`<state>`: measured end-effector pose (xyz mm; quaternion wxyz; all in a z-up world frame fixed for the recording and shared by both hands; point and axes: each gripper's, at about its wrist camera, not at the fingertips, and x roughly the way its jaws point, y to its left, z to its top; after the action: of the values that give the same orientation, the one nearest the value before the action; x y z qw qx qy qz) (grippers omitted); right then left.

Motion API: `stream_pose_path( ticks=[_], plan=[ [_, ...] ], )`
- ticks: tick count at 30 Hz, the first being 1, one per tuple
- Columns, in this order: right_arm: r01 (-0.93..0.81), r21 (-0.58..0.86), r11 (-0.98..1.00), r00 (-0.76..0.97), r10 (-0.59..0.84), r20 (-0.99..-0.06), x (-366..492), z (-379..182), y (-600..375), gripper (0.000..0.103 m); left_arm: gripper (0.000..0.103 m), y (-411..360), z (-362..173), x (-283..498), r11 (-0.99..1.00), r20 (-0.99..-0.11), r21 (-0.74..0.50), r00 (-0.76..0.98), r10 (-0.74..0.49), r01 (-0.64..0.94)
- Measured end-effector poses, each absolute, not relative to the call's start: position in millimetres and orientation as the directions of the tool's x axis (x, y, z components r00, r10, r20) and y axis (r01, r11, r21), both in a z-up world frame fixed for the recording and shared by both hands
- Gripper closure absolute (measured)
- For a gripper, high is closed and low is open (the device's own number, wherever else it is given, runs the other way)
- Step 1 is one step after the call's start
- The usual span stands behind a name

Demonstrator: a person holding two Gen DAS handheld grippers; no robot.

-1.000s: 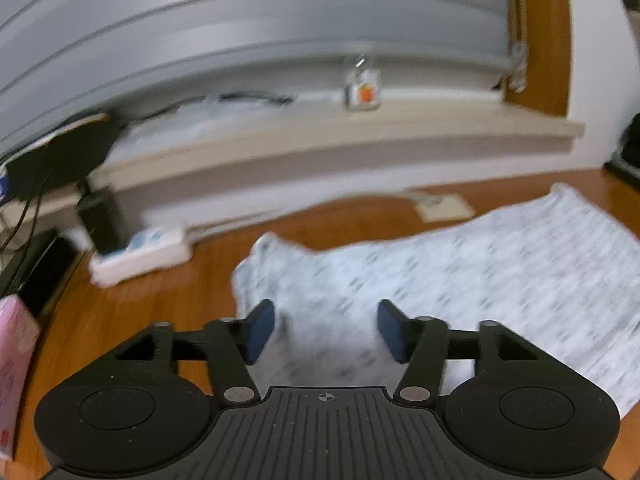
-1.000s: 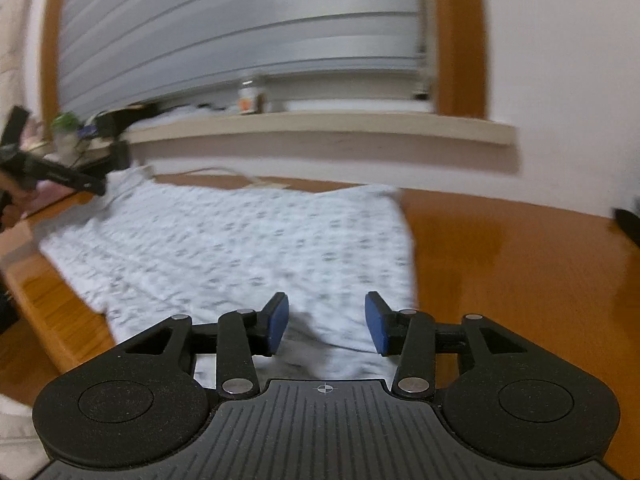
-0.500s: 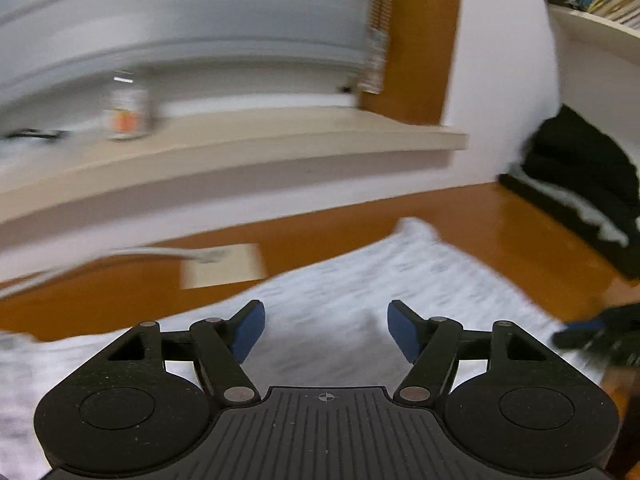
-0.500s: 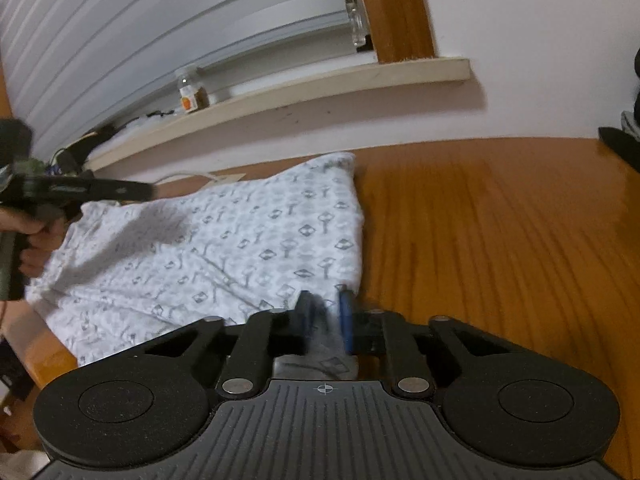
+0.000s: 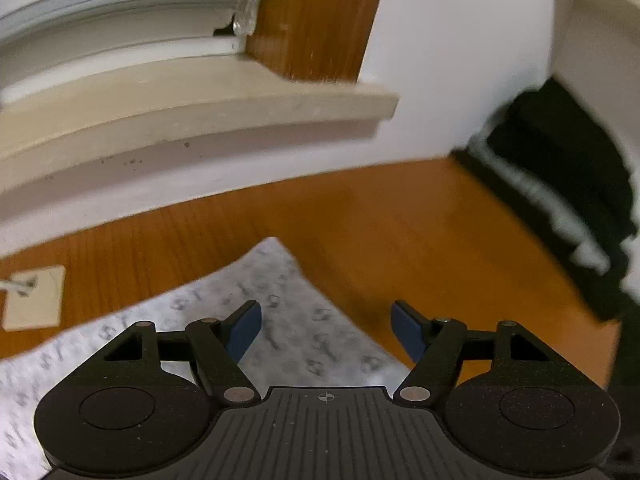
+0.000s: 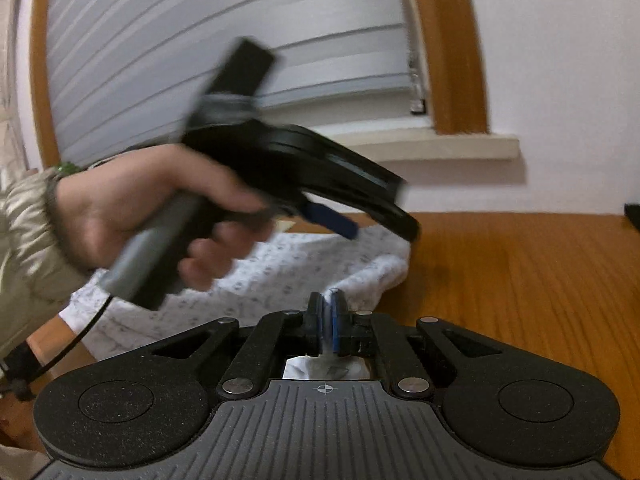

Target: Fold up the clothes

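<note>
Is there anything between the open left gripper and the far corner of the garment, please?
Nothing visible. The left gripper is open above the garment corner, with only bare table around it. The right gripper is shut on the near edge.

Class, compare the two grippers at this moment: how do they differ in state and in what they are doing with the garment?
The right gripper is shut, pinching the garment's edge; the left gripper is open, holding nothing. The right is at the near edge, the left is over the far corner. Both have blue pads.

One patterned garment (image 6: 280, 276), two grippers (one hand (image 6: 132, 216) visible), one dark pile (image 5: 560, 184).
</note>
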<state>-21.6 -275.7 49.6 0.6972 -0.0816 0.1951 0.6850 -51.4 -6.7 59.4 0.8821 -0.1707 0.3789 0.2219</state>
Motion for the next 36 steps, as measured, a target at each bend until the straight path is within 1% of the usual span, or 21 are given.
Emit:
stream_pose_path(
  ticks=[2, 4, 5, 6, 8, 10, 11, 12, 13, 14, 15, 17, 19, 23, 24, 25, 26, 28, 30, 33, 36],
  plan=[
    [-0.990, 0.135, 0.026, -0.028, 0.924, -0.381, -31.0, 48.9, -274.0, 0.097, 0.028, -5.3, 56.0, -47.5, 0.844, -0.763, -0.059, 0.569, 0.306, -0.533],
    [-0.993, 0.116, -0.006, -0.051, 0.921, -0.387, -40.3, 46.8, -271.2, 0.097, 0.029, -1.5, 52.1, -50.4, 0.844, -0.766, -0.019, 0.550, 0.333, -0.536],
    [-0.994, 0.106, -0.016, -0.056, 0.919, -0.391, -44.2, 45.5, -270.5, 0.097, 0.033, 1.9, 49.3, -54.1, 0.846, -0.765, -0.016, 0.551, 0.333, -0.534],
    [-0.995, 0.095, -0.024, -0.060, 0.916, -0.396, -47.6, 44.2, -269.9, 0.097, 0.043, 4.6, 47.5, -57.3, 0.846, -0.765, -0.018, 0.552, 0.332, -0.533],
    [-0.998, 0.064, -0.017, -0.041, 0.915, -0.402, -51.3, 41.2, -269.9, 0.097, 0.053, 8.2, 46.0, -62.5, 0.844, -0.763, -0.034, 0.559, 0.325, -0.536],
    [-0.999, 0.047, -0.001, -0.020, 0.914, -0.406, -50.4, 39.4, -272.2, 0.096, 0.054, 11.8, 44.4, -67.6, 0.841, -0.762, -0.050, 0.565, 0.317, -0.539],
    [-0.999, 0.045, 0.003, -0.015, 0.913, -0.408, -49.2, 39.4, -273.6, 0.092, 0.054, 13.6, 43.6, -70.2, 0.839, -0.761, -0.058, 0.568, 0.313, -0.540],
    [-0.999, 0.044, 0.006, -0.012, 0.912, -0.411, -47.8, 39.5, -275.1, 0.092, 0.054, 15.4, 42.9, -72.8, 0.838, -0.760, -0.066, 0.571, 0.310, -0.542],
    [-0.999, 0.038, 0.017, 0.000, 0.912, -0.410, -45.7, 39.7, -277.4, 0.087, 0.054, 17.2, 42.1, -75.4, 0.836, -0.760, -0.073, 0.574, 0.306, -0.543],
    [-0.999, 0.032, 0.033, 0.017, 0.912, -0.409, -43.0, 39.6, -279.9, 0.080, 0.054, 19.0, 41.3, -78.0, 0.835, -0.759, -0.081, 0.577, 0.302, -0.545],
    [-0.998, 0.026, 0.049, 0.034, 0.912, -0.409, -40.2, 39.4, -282.5, 0.076, 0.054, 20.8, 40.5, -80.5, 0.833, -0.758, -0.089, 0.580, 0.299, -0.546],
    [-0.997, 0.016, 0.081, 0.067, 0.904, -0.422, -34.3, 37.0, -278.9, 0.061, 0.054, 23.5, 39.0, -83.7, 0.830, -0.756, -0.102, 0.585, 0.293, -0.548],
    [-0.995, 0.007, 0.095, 0.082, 0.889, -0.450, -29.7, 34.5, -273.9, 0.056, 0.054, 23.2, 38.4, -82.0, 0.830, -0.756, -0.101, 0.585, 0.294, -0.548],
    [-0.992, 0.031, 0.123, 0.093, 0.876, -0.473, -20.2, 30.9, -267.1, 0.056, 0.054, 23.0, 39.1, -83.4, 0.826, -0.751, -0.109, 0.591, 0.296, -0.553],
    [-0.989, 0.068, 0.128, 0.080, 0.873, -0.482, -14.1, 28.5, -266.6, 0.057, 0.054, 22.8, 41.3, -84.1, 0.821, -0.746, -0.116, 0.595, 0.299, -0.559],
    [-0.988, 0.091, 0.126, 0.067, 0.875, -0.480, -11.3, 28.4, -266.9, 0.067, 0.053, 22.6, 43.6, -84.8, 0.816, -0.741, -0.122, 0.599, 0.303, -0.564],
    [-0.987, 0.106, 0.121, 0.057, 0.878, -0.476, -9.8, 29.2, -267.3, 0.092, 0.052, 22.4, 45.8, -85.5, 0.812, -0.737, -0.129, 0.603, 0.306, -0.570],
    [-0.984, 0.135, 0.112, 0.037, 0.884, -0.466, -6.8, 30.8, -268.1, 0.092, 0.049, 20.3, 53.3, -86.9, 0.805, -0.724, -0.142, 0.615, 0.312, -0.575],
    [-0.984, 0.143, 0.103, 0.028, 0.894, -0.448, -8.0, 35.3, -268.6, 0.093, 0.036, 11.9, 69.7, -87.2, 0.815, -0.705, -0.153, 0.640, 0.307, -0.559],
    [-0.991, 0.101, 0.084, 0.035, 0.912, -0.409, -23.0, 49.5, -268.4, 0.093, 0.034, -5.5, 88.6, -79.2, 0.849, -0.699, -0.138, 0.658, 0.281, -0.510],
    [-0.997, 0.040, 0.065, 0.045, 0.924, -0.380, -41.2, 59.2, -267.3, 0.094, 0.033, -17.6, 92.1, -62.5, 0.872, -0.739, -0.060, 0.609, 0.288, -0.486]
  ],
)
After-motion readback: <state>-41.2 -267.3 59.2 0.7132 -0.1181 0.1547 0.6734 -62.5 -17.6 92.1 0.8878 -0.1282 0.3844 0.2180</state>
